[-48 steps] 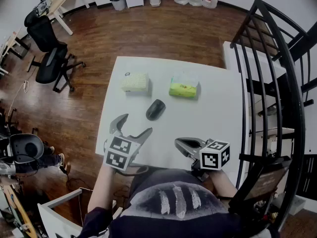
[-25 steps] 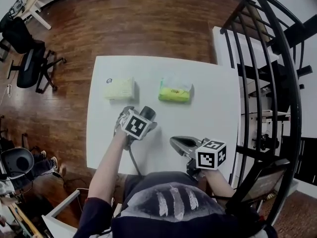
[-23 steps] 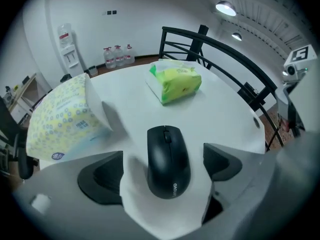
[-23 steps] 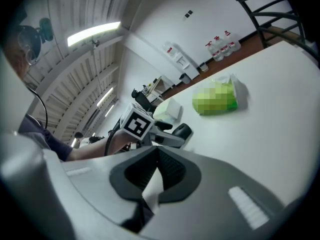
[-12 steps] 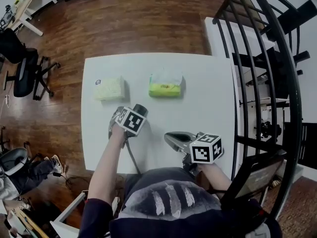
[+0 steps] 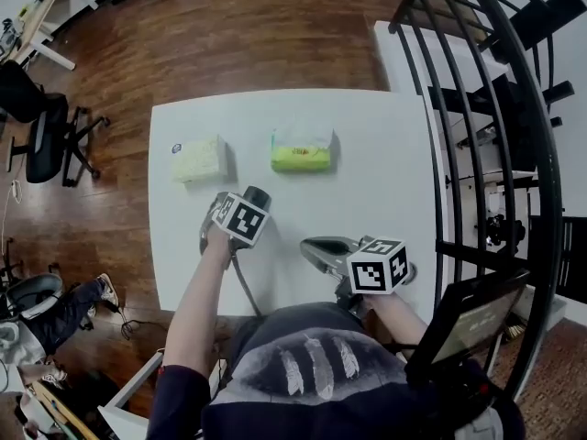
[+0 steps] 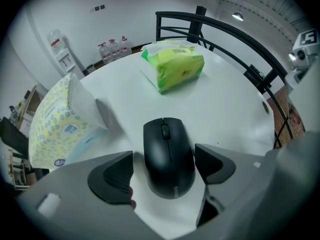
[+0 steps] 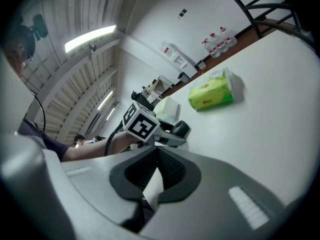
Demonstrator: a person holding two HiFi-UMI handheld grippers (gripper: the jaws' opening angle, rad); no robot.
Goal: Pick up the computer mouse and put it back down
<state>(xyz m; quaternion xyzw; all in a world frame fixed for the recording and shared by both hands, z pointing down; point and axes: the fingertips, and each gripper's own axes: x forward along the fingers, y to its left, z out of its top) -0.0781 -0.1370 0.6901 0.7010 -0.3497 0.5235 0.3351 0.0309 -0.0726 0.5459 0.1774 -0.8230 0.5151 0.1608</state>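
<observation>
left gripper view: mouse (image 7: 167,149) sits between closing fingers (image 7: 112,176) of left gripper (image 7: 164,170)

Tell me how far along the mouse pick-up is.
Done: the left hand-held gripper straddles the mouse, which lies on the table. In hand: its jaws are closing, with a gap showing at one pad, so no grip yet. Left: clamp, lift, set it back down. The right hand-held gripper is shut and empty.

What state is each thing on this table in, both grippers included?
Computer mouse: resting on table, not yet gripped.
Left gripper: jaws closing around computer mouse, not pressing.
Right gripper: shut, empty.
Green tissue pack: lying flat, untouched.
Yellow tissue pack: lying flat, untouched.
</observation>
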